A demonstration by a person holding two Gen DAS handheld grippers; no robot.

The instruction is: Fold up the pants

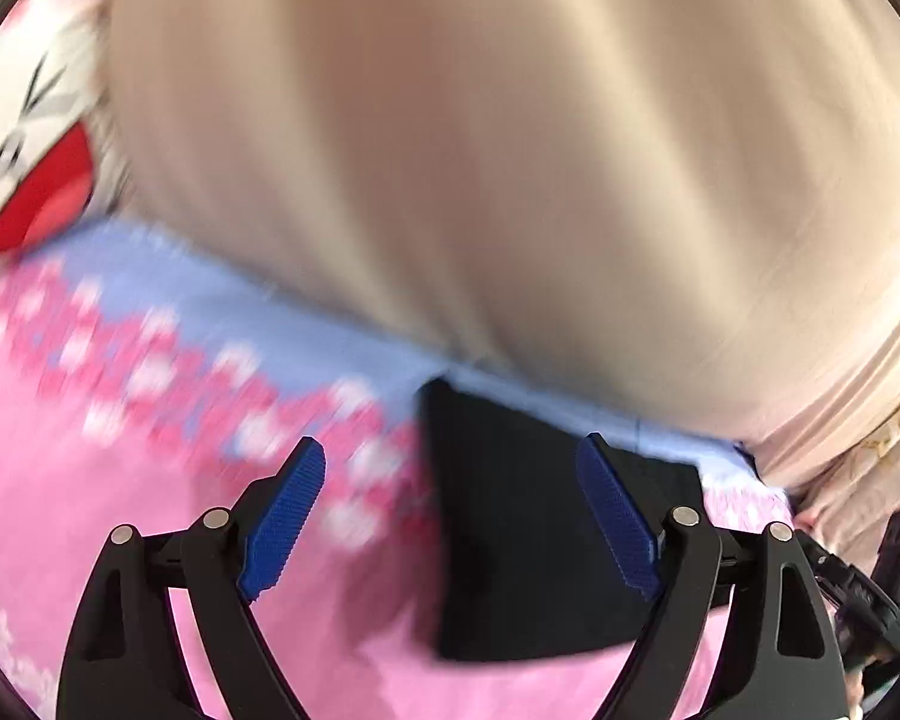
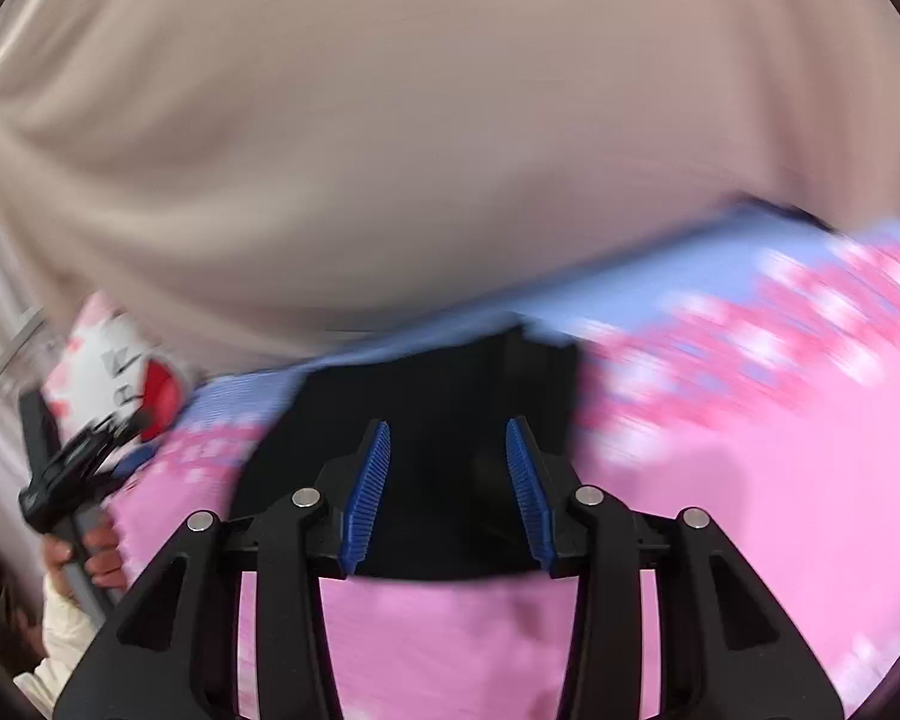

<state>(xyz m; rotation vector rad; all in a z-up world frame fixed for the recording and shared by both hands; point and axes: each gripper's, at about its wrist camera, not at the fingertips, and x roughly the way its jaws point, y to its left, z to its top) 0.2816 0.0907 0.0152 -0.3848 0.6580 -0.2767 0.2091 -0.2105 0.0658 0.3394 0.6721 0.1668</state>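
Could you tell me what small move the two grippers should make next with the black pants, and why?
Probably draw both away. The black pants lie as a compact folded block on the pink cover, and the left gripper and right gripper both stand open around them, gripping nothing.

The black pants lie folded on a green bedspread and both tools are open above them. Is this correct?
Not quite: the bedspread is pink with a pale blue band, not green, as the right wrist view shows. The black pants do lie folded on it, under the open left tool and right tool.

Motion blur smears the pink floral cover [image 1: 120, 372] and beige fabric [image 2: 390, 120], while the black pants' [image 2: 438, 396] near edge hides behind both grippers' arms
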